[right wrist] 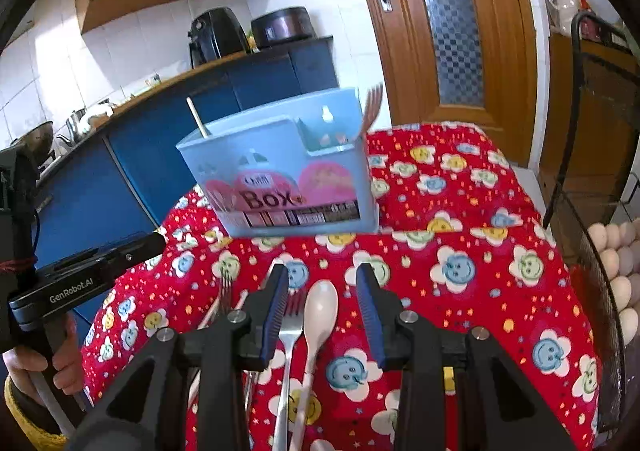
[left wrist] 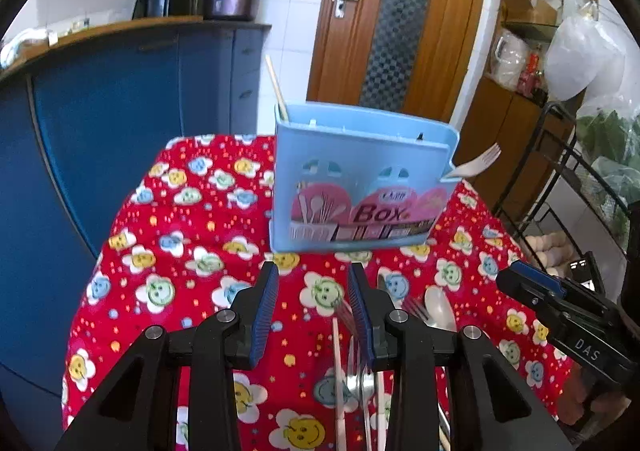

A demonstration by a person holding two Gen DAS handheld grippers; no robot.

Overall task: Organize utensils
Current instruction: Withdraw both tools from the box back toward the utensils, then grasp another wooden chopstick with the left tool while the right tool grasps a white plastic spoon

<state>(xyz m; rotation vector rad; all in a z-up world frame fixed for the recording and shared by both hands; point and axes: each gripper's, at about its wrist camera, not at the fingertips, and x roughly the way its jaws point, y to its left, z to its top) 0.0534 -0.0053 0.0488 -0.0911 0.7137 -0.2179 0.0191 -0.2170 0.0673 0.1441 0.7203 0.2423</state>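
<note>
Utensil handles run under both rigs, their ends cut off; the blue plastic caddy (right wrist: pixel 280 171) stands at twelve o'clock on the red flowered cloth (right wrist: pixel 500 251); left gripper (left wrist: pixel 314 301) released over bare cloth; right gripper (right wrist: pixel 322 309) released, white plastic spoon (right wrist: pixel 318 315) lying between its ribbed pads, metal fork (right wrist: pixel 289 331) beside it.

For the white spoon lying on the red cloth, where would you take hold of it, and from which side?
Take the white spoon by its narrow handle just behind the bowl, coming from above with the right gripper, whose jaws already stand open either side of it. It lies flat, and a metal fork sits close alongside, so the wide bowl is the worse choice.
</note>
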